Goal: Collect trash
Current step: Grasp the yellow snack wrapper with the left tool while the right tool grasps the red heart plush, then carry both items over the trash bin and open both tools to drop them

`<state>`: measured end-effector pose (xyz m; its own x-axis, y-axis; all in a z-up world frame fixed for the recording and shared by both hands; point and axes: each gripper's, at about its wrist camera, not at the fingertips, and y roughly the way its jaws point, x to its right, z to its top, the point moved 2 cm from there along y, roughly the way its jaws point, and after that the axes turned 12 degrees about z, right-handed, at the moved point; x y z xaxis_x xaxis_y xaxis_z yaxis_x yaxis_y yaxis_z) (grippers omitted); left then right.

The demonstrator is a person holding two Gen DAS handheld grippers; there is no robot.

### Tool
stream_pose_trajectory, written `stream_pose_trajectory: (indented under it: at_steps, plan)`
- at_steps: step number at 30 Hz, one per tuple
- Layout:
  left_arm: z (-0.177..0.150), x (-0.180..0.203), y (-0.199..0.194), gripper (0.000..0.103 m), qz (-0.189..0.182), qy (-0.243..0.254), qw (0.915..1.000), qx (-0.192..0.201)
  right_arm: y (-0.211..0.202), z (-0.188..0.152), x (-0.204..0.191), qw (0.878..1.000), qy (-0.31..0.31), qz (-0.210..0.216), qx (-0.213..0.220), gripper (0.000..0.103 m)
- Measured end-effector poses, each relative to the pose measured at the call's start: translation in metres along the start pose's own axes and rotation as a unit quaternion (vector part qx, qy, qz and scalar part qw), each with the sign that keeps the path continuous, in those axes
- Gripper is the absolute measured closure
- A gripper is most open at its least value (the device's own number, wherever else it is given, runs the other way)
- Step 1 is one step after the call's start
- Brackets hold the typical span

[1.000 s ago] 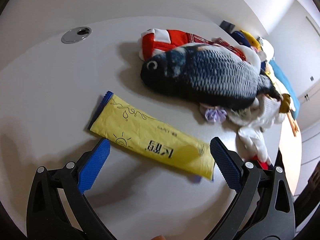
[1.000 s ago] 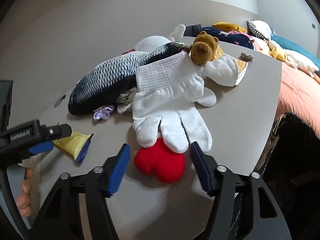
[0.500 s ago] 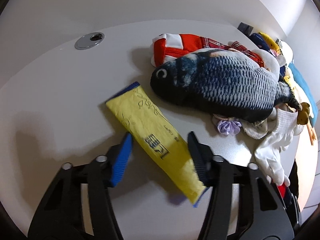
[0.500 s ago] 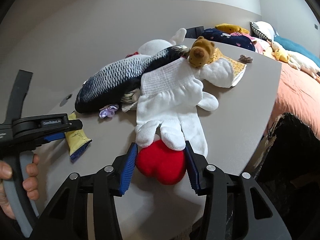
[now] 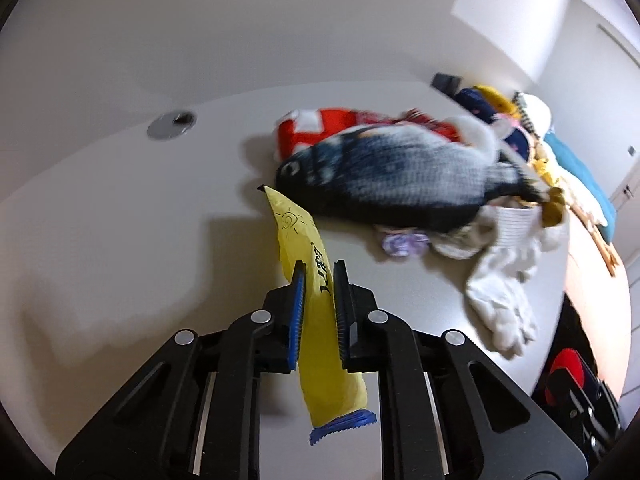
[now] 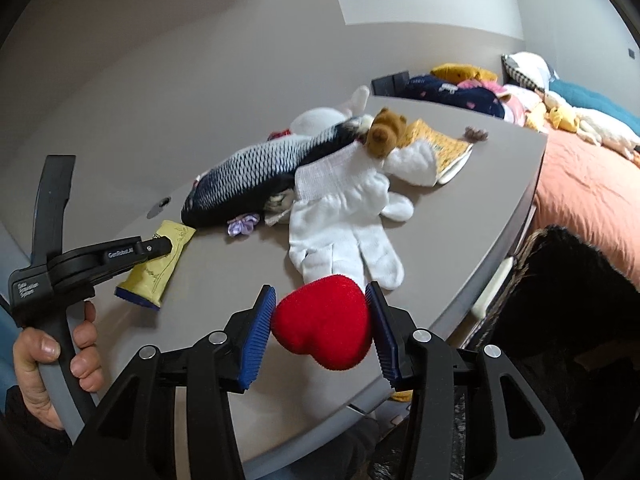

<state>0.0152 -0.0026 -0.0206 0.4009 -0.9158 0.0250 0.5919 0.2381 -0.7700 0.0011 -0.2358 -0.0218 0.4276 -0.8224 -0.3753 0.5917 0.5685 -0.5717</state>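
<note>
My left gripper (image 5: 319, 270) is shut on a long yellow snack wrapper (image 5: 316, 308) with blue ends, held lifted off the table. The wrapper also shows in the right wrist view (image 6: 158, 266), with the left gripper (image 6: 160, 246) clamped on it. My right gripper (image 6: 320, 296) is shut on a red plush heart (image 6: 324, 330), raised above the table's near edge. The heart shows at the lower right of the left wrist view (image 5: 564, 376).
On the grey table (image 6: 460, 240) lie a plush fish (image 6: 264, 176), a white glove (image 6: 344, 224), a small purple flower (image 6: 242, 226), a brown teddy (image 6: 386, 132) and a yellow packet (image 6: 444, 146). A dark bin (image 6: 576, 320) stands beside the table. A bed (image 6: 592, 188) is at right.
My left gripper closed on the yellow wrapper and lifted it. My right gripper closed on the red heart and raised it off the table from under the glove's fingers.
</note>
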Motion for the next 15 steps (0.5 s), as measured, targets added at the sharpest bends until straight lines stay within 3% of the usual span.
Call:
stream_pose_trajectory:
  at_steps: [15]
  plan:
    - [0.014,0.062,-0.039,0.092,-0.053,0.053,0.9960,0.048,-0.053,0.022,0.037,0.998,0.015,-0.035,0.040,0.055]
